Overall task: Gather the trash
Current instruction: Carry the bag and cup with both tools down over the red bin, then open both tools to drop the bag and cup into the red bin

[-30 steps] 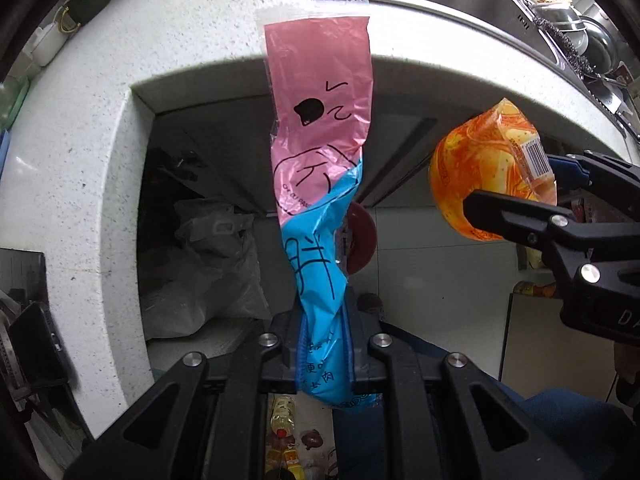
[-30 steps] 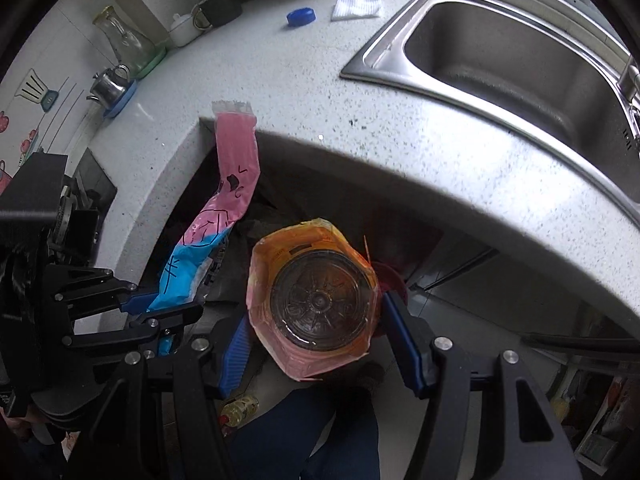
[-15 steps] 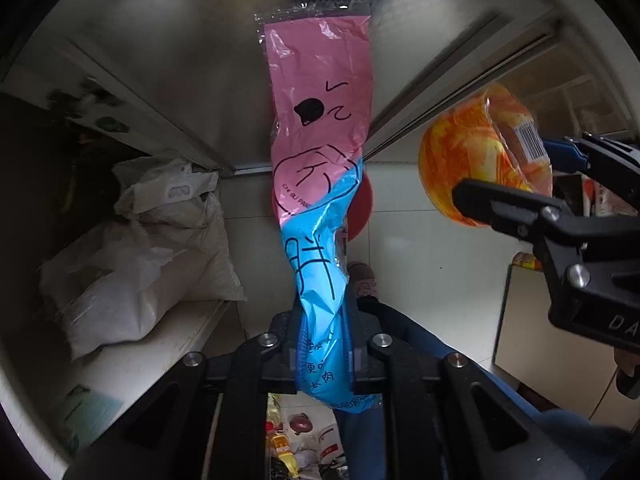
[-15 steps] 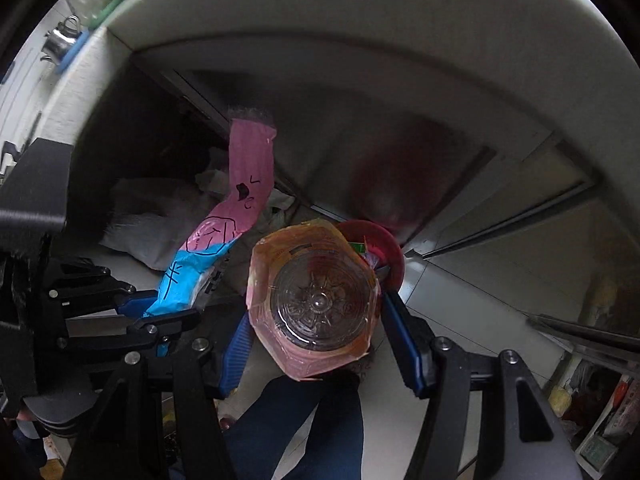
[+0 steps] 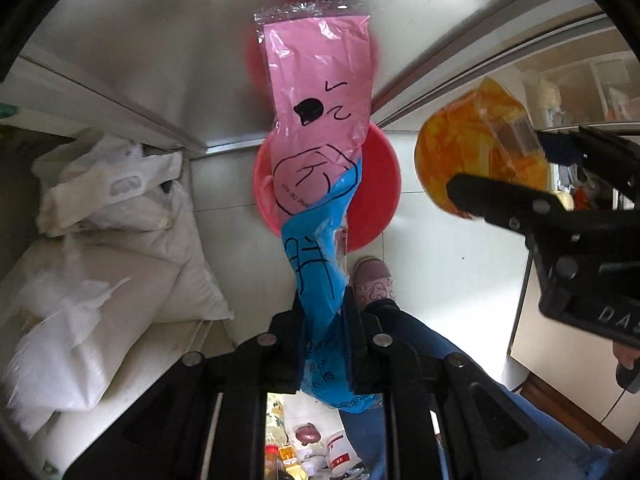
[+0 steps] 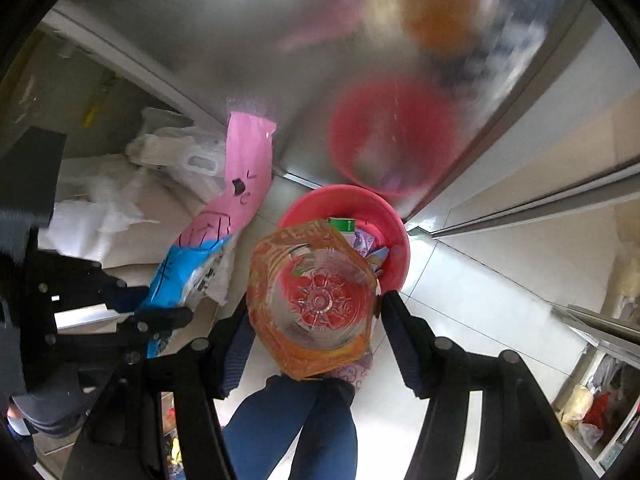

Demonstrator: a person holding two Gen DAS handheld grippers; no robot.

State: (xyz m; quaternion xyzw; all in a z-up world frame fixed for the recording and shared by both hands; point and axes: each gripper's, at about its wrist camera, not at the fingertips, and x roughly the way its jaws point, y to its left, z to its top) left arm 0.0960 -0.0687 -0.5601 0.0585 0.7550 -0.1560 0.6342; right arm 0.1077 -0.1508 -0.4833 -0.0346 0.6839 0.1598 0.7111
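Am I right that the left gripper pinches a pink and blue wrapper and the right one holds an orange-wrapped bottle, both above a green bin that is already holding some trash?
Nearly. The bin is red, not green, as the right wrist view shows. The rest holds: the left gripper pinches the pink and blue wrapper, and the right gripper holds the orange-wrapped bottle above the bin, which already holds some trash.

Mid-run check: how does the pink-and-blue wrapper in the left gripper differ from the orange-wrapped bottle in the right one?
The pink-and-blue wrapper is flat, limp film; the orange-wrapped bottle is a rigid clear container, seen bottom-on. The wrapper sticks out long past the left gripper, pinched near its blue end; the bottle sits across the right gripper, gripped at its sides. Both are held above the red bin.
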